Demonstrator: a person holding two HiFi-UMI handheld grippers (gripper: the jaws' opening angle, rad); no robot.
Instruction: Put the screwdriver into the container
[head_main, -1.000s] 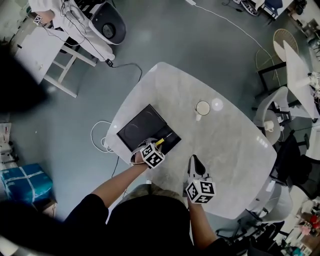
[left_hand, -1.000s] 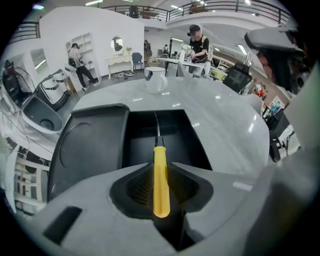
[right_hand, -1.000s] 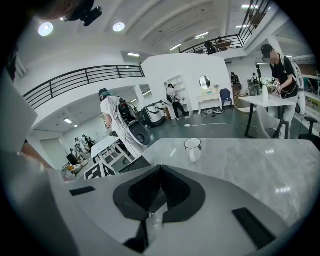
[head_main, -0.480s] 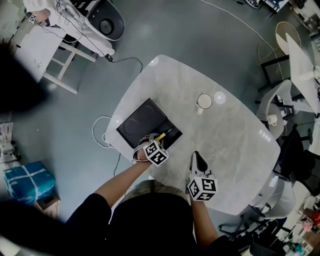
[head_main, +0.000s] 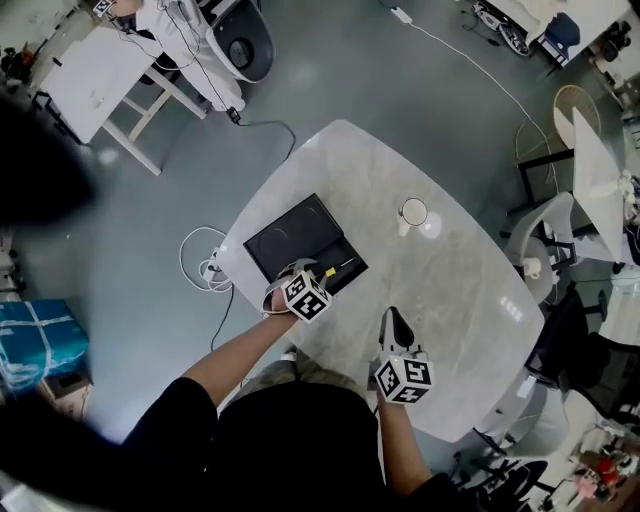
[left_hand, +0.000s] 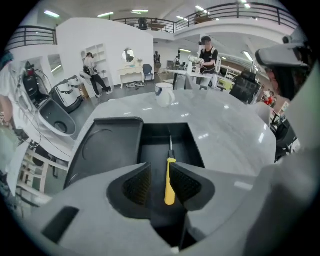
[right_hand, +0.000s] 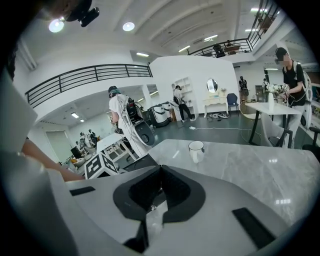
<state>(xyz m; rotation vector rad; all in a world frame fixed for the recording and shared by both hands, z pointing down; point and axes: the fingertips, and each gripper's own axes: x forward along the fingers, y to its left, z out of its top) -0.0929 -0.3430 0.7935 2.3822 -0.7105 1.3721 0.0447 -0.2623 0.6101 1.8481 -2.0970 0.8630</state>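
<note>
At the near left edge of the worktop (head_main: 450, 290) stands the black container (left_hand: 107, 147), with a shallow section on its left and a deeper compartment on its right.

The screwdriver (left_hand: 170, 182) lies in the deeper compartment. Its long axis runs straight away from the left tongs (left_hand: 157, 172), yellow handle nearest them and metal shaft pointing at the compartment's far wall.

The left tongs stand moderately wide over the handle end, and their jaws have just been opening. The handle sits between the pads, close to the right-hand pad. Neither pad appears to press on it, though contact with that pad cannot be ruled out from this angle.

The right tongs (right_hand: 161, 167) are closed and empty, set over bare worktop well apart from the container. The left hand is plainly the nearer.

Judgement: the coming move turns on that alignment. As the handle lies in line with the tongs, a straight lift and withdrawal back along that axis should clear it without dragging it.

Against the earlier frame, the yellow handle shows a little further clear of the left tongs' marker cube. The tool has kept its heading in the same compartment. The right tongs hold much the same station.
</note>
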